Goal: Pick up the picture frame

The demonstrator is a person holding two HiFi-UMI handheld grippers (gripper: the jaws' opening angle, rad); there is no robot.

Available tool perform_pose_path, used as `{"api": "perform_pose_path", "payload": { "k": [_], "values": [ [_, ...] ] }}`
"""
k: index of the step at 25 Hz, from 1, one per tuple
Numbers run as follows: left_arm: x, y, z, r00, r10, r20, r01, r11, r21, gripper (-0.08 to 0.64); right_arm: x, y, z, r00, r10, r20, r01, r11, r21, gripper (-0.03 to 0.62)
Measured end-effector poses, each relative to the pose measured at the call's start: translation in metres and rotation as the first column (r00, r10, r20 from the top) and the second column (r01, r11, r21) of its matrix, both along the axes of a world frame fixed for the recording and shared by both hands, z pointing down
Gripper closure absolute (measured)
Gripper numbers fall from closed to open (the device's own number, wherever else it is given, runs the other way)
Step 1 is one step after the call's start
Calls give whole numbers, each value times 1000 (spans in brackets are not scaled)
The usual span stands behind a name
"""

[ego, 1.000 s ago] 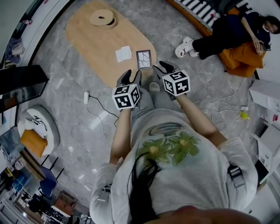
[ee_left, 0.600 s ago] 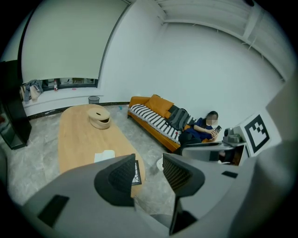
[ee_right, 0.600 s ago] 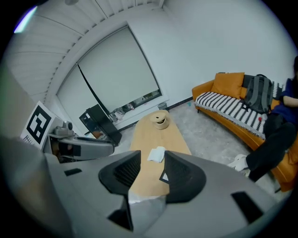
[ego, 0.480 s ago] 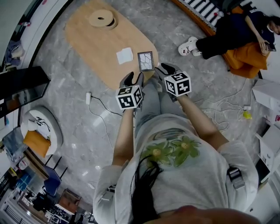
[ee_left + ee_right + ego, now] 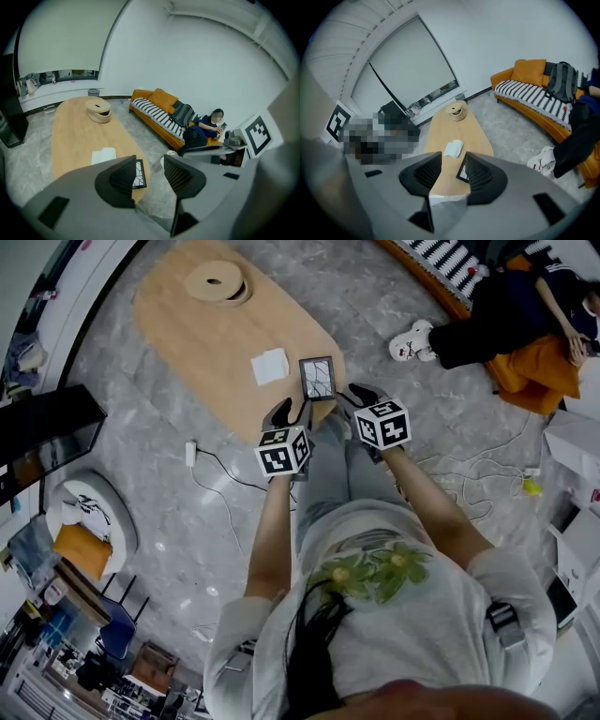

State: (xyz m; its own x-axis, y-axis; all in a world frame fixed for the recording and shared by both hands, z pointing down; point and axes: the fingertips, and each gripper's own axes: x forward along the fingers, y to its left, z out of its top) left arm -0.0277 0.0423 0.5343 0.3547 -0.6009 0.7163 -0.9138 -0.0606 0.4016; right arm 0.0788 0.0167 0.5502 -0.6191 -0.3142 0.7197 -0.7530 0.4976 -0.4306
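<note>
The picture frame (image 5: 317,378) is small and black, with a white cracked-line print, and lies flat near the near end of the oval wooden table (image 5: 202,334). My left gripper (image 5: 289,412) hovers just short of the frame's near left corner, its jaws open and empty. My right gripper (image 5: 357,396) hangs at the frame's right side, off the table edge, also open and empty. In the left gripper view the frame (image 5: 139,174) shows partly behind the left finger of my left gripper (image 5: 150,174). In the right gripper view the frame (image 5: 462,173) peeks out beside the right finger of my right gripper (image 5: 453,171).
A white folded napkin (image 5: 270,366) lies left of the frame. A round wooden bowl (image 5: 217,280) sits at the table's far end. A person (image 5: 511,306) lies on the orange sofa (image 5: 530,367) at right. A cable and adapter (image 5: 190,452) trail over the marble floor.
Both grippers have sunk toward the table and now stand closer to the frame's near end. The frame has not moved, and both pairs of jaws stay apart.
</note>
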Motion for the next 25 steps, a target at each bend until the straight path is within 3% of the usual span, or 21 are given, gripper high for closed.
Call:
{"api": "perform_pose_path", "payload": {
  "k": [3,25],
  "values": [
    [-1,-9,14,1000,9,-28,-9,1000,-3,376,-3,-6,14,1000,-5,-9,5,1000,-23,448],
    [-4,-15,124,998,36,-55,-42,991,-127,373,-14,-13,112,999,3,-37,-8,989,-147,448]
  ]
}}
